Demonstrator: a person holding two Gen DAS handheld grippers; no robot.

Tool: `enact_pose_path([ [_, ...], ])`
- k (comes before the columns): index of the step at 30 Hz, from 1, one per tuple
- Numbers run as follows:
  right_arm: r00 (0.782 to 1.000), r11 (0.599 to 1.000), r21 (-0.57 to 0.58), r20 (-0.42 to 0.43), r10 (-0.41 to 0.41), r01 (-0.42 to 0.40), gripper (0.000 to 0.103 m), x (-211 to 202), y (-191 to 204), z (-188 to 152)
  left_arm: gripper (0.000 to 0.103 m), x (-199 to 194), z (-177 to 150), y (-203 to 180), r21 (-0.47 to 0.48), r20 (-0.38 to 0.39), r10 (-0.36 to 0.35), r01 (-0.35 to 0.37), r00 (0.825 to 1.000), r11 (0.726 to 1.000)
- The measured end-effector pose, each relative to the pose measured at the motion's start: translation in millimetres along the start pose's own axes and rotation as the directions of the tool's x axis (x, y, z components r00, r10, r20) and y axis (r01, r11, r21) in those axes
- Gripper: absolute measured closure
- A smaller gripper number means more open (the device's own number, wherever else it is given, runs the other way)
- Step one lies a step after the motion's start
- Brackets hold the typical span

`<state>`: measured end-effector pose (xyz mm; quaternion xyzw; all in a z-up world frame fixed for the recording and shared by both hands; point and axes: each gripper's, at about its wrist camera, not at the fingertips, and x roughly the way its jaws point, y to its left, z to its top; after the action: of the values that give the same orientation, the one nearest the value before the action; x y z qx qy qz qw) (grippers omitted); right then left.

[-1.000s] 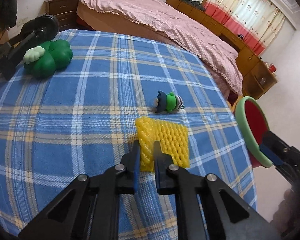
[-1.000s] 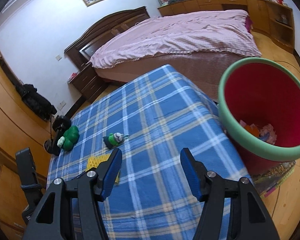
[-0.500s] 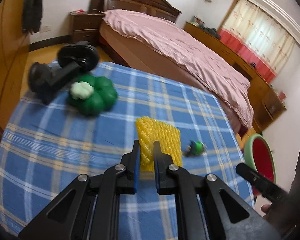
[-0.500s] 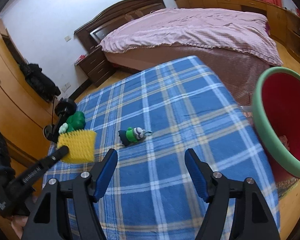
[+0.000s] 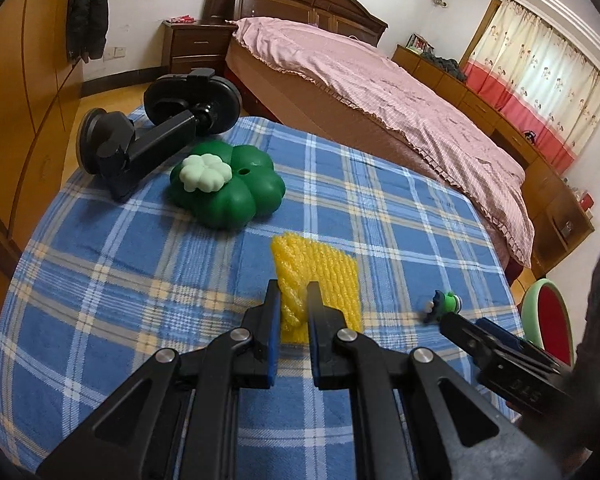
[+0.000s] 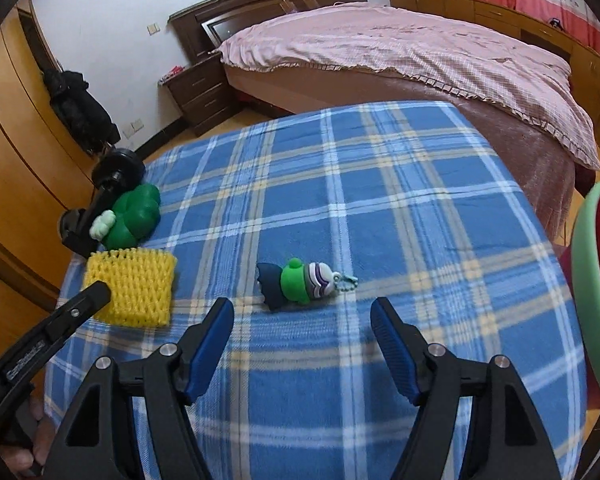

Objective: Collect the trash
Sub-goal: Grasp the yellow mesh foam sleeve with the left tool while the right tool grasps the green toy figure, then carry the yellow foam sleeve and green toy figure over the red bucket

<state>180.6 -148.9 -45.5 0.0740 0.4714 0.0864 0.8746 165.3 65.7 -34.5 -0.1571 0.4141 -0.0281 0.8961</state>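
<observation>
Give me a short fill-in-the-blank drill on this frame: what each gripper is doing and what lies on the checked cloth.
1. The left gripper is shut on a ____ foam net.
2. The right gripper has ____ between its fingers.
3. The small figure keychain lies on the ____ plaid cloth.
4. The bin with the red inside has a ____ rim.

Missing words: yellow; nothing; blue; green

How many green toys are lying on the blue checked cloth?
2: a clover-shaped toy at the far left beside the black mount, and a small keychain figure just ahead of the open right tongs.
</observation>
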Motion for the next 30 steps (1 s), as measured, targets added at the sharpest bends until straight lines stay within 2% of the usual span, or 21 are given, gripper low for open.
enact_pose_path([
  [10,0.999,0.999,-0.035,0.018,-0.042,0.042,0.03,16,7,6,0.092,2,-3,-7,0.019,-0.006,0.008,-0.008,1.0,1.0],
  [11,0.998,0.998,-0.041,0.024,-0.051,0.052,0.033,16,8,5,0.092,2,-3,-8,0.019,-0.006,0.009,-0.008,1.0,1.0],
  [13,0.997,0.996,-0.06,0.033,-0.07,0.072,0.05,16,10,5,0.092,1,-3,-9,0.023,-0.003,0.011,-0.011,1.0,1.0],
  [20,0.999,0.999,-0.01,0.026,-0.037,0.037,0.05,8,1,4,0.092,-5,-4,-15,0.028,-0.005,0.014,-0.014,1.0,1.0],
  [30,0.996,1.0,-0.006,0.084,-0.017,0.017,0.05,-39,-17,-9,0.092,-25,-4,-41,0.079,0.014,-0.02,0.019,1.0,0.997],
])
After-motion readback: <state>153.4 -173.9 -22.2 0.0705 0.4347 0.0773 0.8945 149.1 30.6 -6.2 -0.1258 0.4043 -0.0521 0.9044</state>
